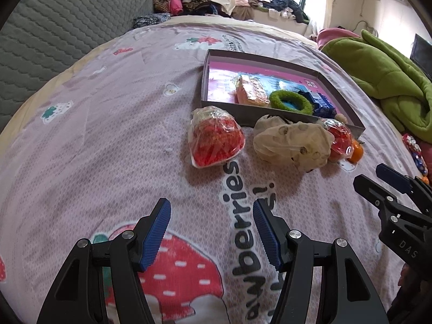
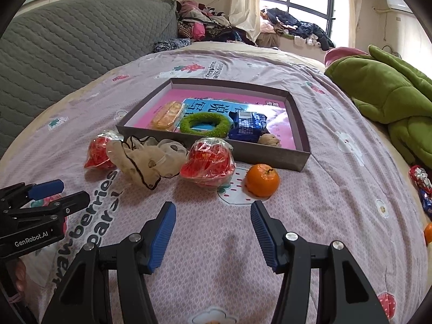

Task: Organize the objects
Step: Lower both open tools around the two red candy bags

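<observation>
A shallow grey box (image 1: 351,113) (image 2: 172,132) with a pink floor lies on the bedspread, holding a biscuit pack (image 2: 166,116), a green ring (image 1: 290,102) (image 2: 203,124) and a blue packet (image 2: 249,125). In front of it lie two red wrapped packs (image 1: 216,141) (image 2: 208,162), (image 2: 98,152), a beige spotted cloth (image 1: 293,141) (image 2: 147,159) and an orange (image 2: 262,179) (image 1: 356,152). My left gripper (image 1: 212,233) (image 2: 60,193) is open, short of the red pack. My right gripper (image 2: 212,233) (image 1: 378,179) is open, short of the orange and the other red pack.
A green blanket (image 2: 386,100) (image 1: 388,81) is bunched at the right. A grey quilted headboard (image 1: 54,27) stands at the left. Clothes (image 2: 205,24) pile up by the window. Small wrapped items (image 2: 424,186) and another orange (image 2: 428,232) lie at the bed's right edge.
</observation>
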A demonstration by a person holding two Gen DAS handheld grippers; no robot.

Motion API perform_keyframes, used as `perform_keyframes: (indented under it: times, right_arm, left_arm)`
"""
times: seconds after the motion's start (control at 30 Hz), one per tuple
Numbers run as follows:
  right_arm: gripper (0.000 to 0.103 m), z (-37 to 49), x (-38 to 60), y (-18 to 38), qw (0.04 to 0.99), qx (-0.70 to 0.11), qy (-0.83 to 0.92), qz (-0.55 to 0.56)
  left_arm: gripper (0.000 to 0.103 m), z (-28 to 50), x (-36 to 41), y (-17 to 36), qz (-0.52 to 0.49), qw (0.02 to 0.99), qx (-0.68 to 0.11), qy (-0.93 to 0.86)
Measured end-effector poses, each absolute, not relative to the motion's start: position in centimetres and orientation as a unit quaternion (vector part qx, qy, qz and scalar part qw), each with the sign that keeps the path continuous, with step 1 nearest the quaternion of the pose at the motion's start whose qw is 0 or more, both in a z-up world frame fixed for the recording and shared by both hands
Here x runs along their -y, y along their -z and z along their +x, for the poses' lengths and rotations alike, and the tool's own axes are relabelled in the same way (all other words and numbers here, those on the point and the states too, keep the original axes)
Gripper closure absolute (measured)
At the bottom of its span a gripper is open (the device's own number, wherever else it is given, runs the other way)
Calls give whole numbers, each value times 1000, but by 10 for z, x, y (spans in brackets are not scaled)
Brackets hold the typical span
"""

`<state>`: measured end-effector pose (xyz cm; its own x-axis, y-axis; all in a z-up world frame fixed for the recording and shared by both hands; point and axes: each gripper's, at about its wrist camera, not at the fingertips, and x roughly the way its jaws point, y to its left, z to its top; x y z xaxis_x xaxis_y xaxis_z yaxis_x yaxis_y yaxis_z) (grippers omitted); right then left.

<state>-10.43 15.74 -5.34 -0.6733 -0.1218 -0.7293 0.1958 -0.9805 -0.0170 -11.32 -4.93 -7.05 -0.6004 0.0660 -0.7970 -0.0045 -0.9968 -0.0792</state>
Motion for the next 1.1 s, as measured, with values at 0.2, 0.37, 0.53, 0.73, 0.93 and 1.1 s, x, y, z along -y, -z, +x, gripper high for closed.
perform_keyframes:
  times: [0.2, 0.37, 0.53, 0.73, 0.93, 1.1]
  right_arm:
    - [46, -115, -155, 58, 86, -54, 913, 396]
    - [46, -124, -154, 59, 86, -57, 912, 398]
    - [46, -132, -151, 60, 88, -58, 911, 399]
    - [46, -139, -147, 62, 91, -65, 910, 400]
    - [46, -147, -143, 67, 89, -72, 907, 404]
    - [46, -154, -140, 69, 88, -76, 908, 404]
  left_arm:
    - [38, -127, 49, 75, -441, 20, 15, -897]
    - [38, -138, 50, 77, -437, 21, 10, -899]
    - [38, -148, 53, 77, -433, 20, 7, -901]
    - [38, -156, 53, 78, -429, 20, 3, -903]
    - [38, -164, 52, 81, -427, 22, 0, -904]
    - [38, -172, 51, 82, -426, 23, -2, -904]
